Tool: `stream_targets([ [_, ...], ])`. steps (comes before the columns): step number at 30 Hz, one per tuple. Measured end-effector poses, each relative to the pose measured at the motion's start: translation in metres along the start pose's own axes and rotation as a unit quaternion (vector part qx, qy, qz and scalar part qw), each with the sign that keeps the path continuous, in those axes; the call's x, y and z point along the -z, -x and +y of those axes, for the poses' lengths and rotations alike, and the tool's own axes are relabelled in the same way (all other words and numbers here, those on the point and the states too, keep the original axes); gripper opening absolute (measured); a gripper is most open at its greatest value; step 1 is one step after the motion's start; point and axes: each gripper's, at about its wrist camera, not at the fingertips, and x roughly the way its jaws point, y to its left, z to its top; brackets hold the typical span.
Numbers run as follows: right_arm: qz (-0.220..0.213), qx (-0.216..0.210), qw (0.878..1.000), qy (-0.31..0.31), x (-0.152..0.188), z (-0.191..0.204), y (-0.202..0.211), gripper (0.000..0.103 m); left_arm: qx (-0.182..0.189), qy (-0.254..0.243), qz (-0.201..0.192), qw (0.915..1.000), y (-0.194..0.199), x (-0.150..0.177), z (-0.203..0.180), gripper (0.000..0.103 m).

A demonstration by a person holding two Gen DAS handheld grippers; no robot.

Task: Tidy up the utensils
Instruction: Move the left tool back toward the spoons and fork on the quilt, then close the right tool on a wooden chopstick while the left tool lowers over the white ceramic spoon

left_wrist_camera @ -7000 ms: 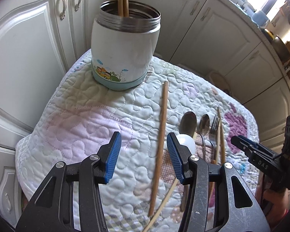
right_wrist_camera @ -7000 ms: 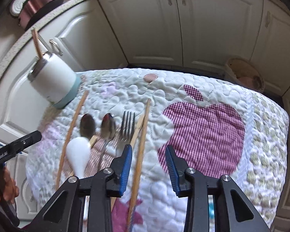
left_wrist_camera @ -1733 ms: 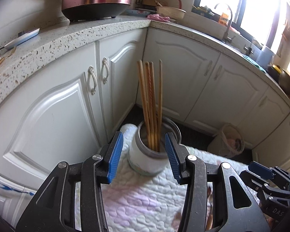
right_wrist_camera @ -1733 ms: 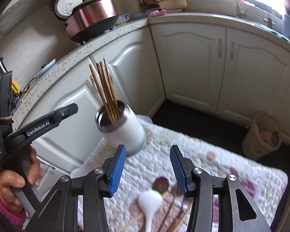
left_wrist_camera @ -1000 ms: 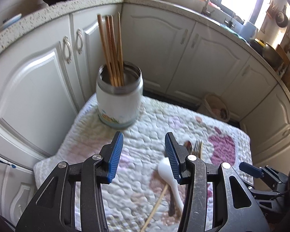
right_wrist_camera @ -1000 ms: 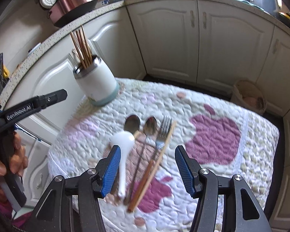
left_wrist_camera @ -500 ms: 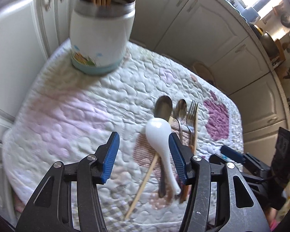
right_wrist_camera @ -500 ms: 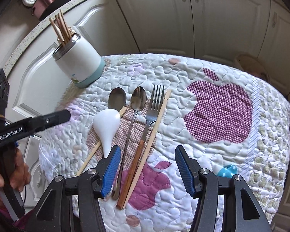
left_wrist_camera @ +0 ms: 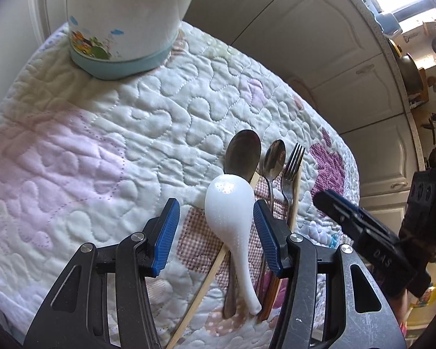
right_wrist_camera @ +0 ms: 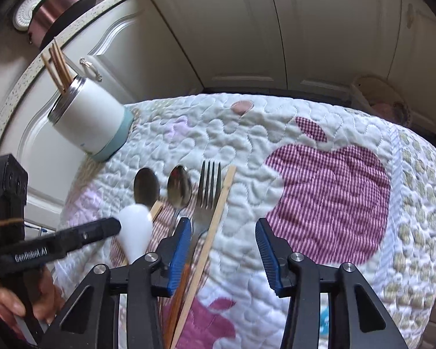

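**Both grippers low over the row of cutlery**

The left gripper (left_wrist_camera: 215, 232) hangs over the quilted white cloth with purple gingham apples (left_wrist_camera: 107, 151); its blue-padded jaws stand apart on either side of the white ceramic soup spoon (left_wrist_camera: 232, 215), with a gap at each pad, so nothing is gripped. Beside that spoon lie a large steel spoon (left_wrist_camera: 242, 152), a smaller steel spoon (left_wrist_camera: 273, 157), a steel fork with a brown wooden handle (left_wrist_camera: 292, 168) and a pale wooden chopstick (right_wrist_camera: 218, 206) along the fork's outer side; a second chopstick (left_wrist_camera: 202, 293) runs slantwise under the white spoon's handle. The white steel-rimmed jar with a pale blue base (right_wrist_camera: 90, 122) stands at the cloth's far corner, well apart from the row, with four brown chopsticks (right_wrist_camera: 58, 64) upright in it. The right gripper (right_wrist_camera: 223, 241) is closing; its jaws are still wide, the outer chopstick passes between them untouched, and the fork's handle lies under its left finger (right_wrist_camera: 180, 250). A hand (right_wrist_camera: 20, 299) holds the left gripper's grip.
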Motion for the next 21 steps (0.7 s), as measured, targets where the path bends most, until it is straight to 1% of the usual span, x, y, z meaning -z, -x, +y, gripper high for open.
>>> stream_targets([
  [3, 0.009, -0.001, 1.0, 0.0, -0.003, -0.002, -0.01, 0.039, 0.004, -0.001, 0.0, 1.0, -0.002, -0.002, -0.002, 0.052],
  [4, 0.009, -0.002, 1.0, 0.001, -0.004, -0.002, -0.013, 0.037, 0.003, -0.004, 0.0, 1.0, -0.003, -0.003, -0.003, 0.05],
  [5, 0.01, 0.007, 1.0, 0.005, -0.005, -0.001, -0.017, 0.034, 0.002, -0.008, -0.001, 1.0, -0.004, -0.004, -0.004, 0.047],
  [6, 0.011, 0.016, 1.0, 0.006, -0.006, -0.001, -0.02, 0.03, -0.002, -0.014, -0.001, 0.9999, -0.004, -0.004, -0.006, 0.037],
  [7, 0.011, 0.023, 1.0, 0.007, -0.007, -0.002, -0.023, 0.029, -0.007, -0.02, 0.0, 0.9998, -0.005, -0.005, -0.007, 0.027],
  [8, 0.006, 0.021, 1.0, 0.007, -0.008, -0.002, -0.025, 0.028, -0.007, -0.024, 0.002, 0.9997, -0.006, -0.005, -0.008, 0.027],
  [10, 0.003, 0.026, 1.0, 0.014, -0.012, 0.002, -0.028, 0.026, 0.003, -0.022, 0.004, 0.9997, -0.006, -0.005, -0.008, 0.023],
  [13, 0.006, 0.04, 0.998, 0.04, -0.015, 0.011, -0.031, 0.026, 0.011, -0.017, 0.01, 0.9998, -0.008, -0.005, -0.007, 0.023],
  [14, 0.008, 0.046, 0.997, 0.053, -0.015, 0.013, -0.032, 0.024, 0.011, -0.018, 0.01, 0.9997, -0.008, -0.005, -0.007, 0.023],
  [16, 0.014, 0.07, 0.994, 0.084, -0.013, 0.016, -0.032, 0.018, 0.012, -0.024, 0.01, 0.9996, -0.005, -0.005, -0.008, 0.019],
  [17, 0.017, 0.095, 0.991, 0.094, -0.011, 0.014, -0.031, 0.014, 0.012, -0.027, 0.01, 0.9995, -0.003, -0.005, -0.008, 0.016],
  [18, 0.017, 0.104, 0.99, 0.095, -0.011, 0.01, -0.029, 0.014, 0.015, -0.028, 0.009, 0.9994, -0.002, -0.005, -0.008, 0.015],
  [19, 0.019, 0.103, 0.991, 0.083, -0.011, 0.003, -0.026, 0.014, 0.016, -0.031, 0.01, 0.9993, 0.001, -0.005, -0.008, 0.013],
  [21, 0.017, 0.086, 0.995, 0.057, -0.01, -0.009, -0.019, 0.014, 0.017, -0.035, 0.009, 0.9992, 0.004, -0.006, -0.009, 0.012],
])
